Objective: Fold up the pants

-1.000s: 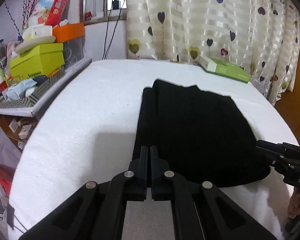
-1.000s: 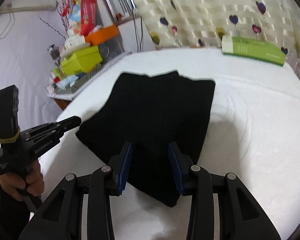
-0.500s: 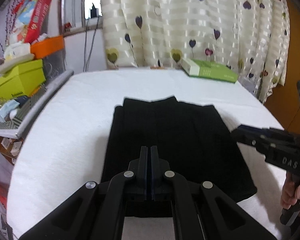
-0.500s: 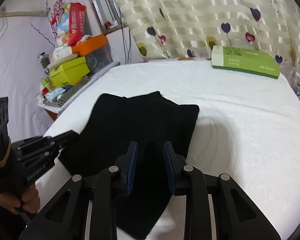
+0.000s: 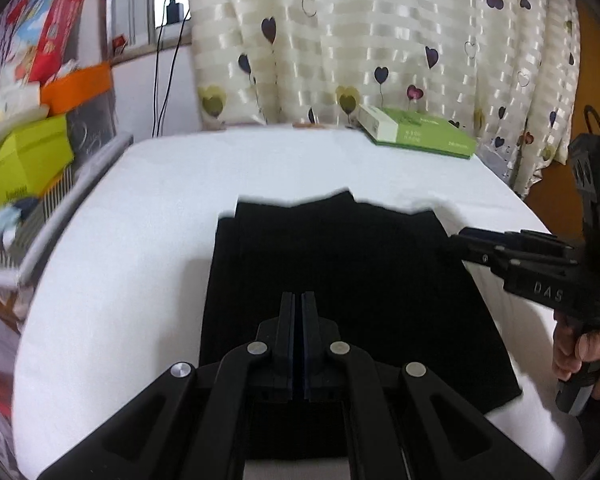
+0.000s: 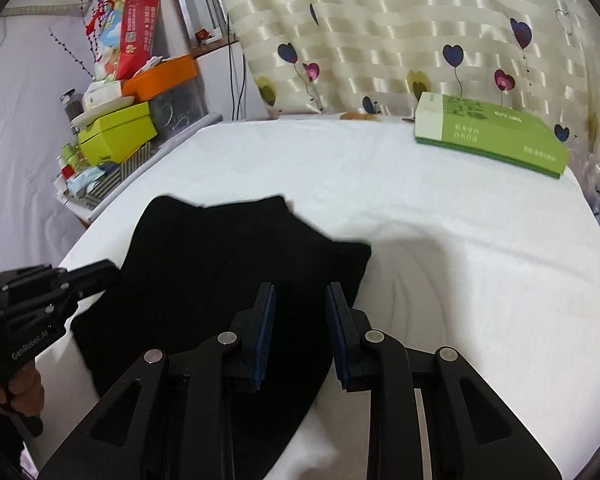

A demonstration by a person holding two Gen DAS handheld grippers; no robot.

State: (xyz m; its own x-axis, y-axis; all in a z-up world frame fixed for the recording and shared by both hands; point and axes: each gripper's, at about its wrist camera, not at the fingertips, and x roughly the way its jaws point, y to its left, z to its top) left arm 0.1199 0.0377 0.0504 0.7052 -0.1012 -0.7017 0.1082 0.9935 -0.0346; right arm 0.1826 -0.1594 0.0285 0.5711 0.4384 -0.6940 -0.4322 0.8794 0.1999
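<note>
In the left wrist view, the left claw [image 5: 298,300] sits at 6 o'clock with its two fingers pressed together, nothing between them, poised over the near part of the pants [image 5: 340,280]. The pants are black, folded into a rough rectangle, lying flat on the white desk [image 5: 140,240] with a narrower layer showing along their 9 o'clock edge. At 3 o'clock the right claw [image 5: 460,240] reaches in over the pants' edge, gripped by a hand [image 5: 584,352].

In the right wrist view, the right claw [image 6: 300,296] is spread, its blue pads [image 6: 266,336] apart over the pants' [image 6: 220,264] near corner; whether it touches the cloth cannot be told. At 9 o'clock the left claw [image 6: 104,272] points at the pants' edge.

Farther off, a green box [image 6: 496,136] lies on the desk at 1 o'clock, near the heart-printed curtain [image 6: 420,20]. At 10 o'clock, stacked boxes [image 6: 116,132] crowd a side shelf.
</note>
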